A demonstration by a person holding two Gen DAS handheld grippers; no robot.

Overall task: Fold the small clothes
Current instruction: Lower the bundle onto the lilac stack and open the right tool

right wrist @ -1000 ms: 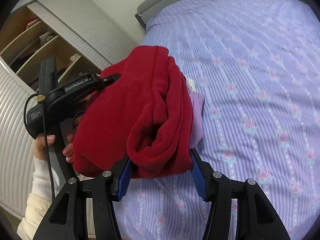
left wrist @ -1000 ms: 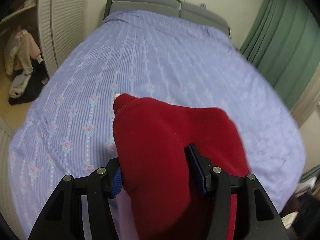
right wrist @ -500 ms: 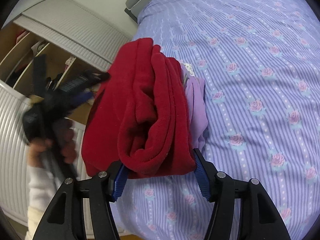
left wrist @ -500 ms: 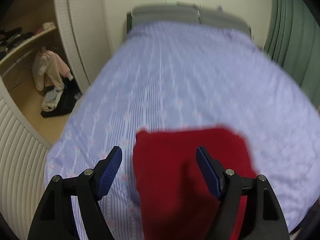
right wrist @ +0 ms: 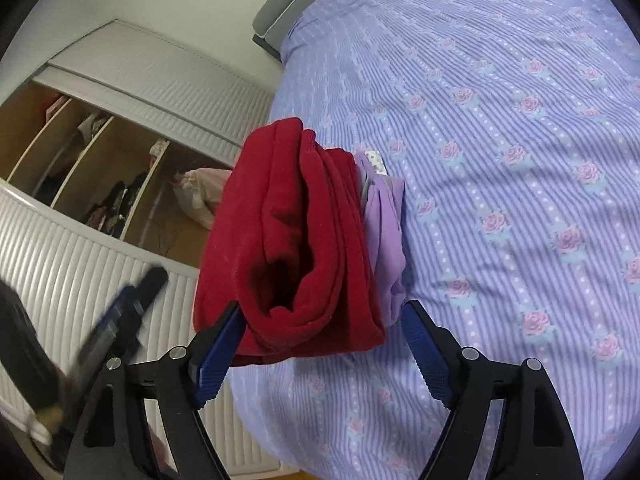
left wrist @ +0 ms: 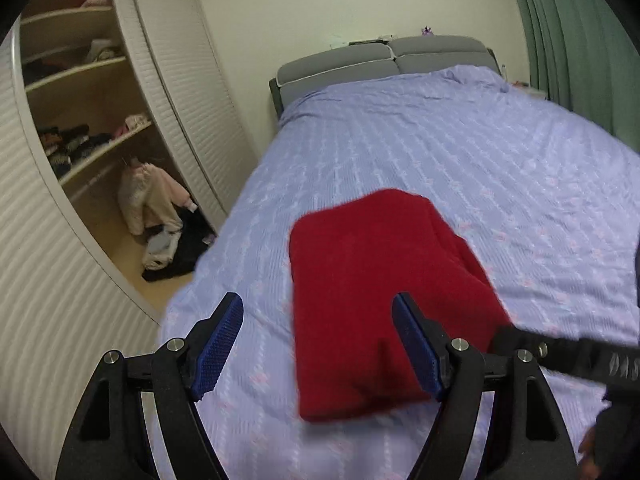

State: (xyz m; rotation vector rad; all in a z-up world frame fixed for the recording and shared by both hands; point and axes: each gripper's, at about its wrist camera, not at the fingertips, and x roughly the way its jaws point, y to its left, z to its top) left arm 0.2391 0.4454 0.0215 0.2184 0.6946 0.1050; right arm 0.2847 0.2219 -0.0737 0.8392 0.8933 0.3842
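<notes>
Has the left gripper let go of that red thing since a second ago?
Yes. The left gripper now stands open and pulled back toward the bed's foot, off the red garment.
</notes>
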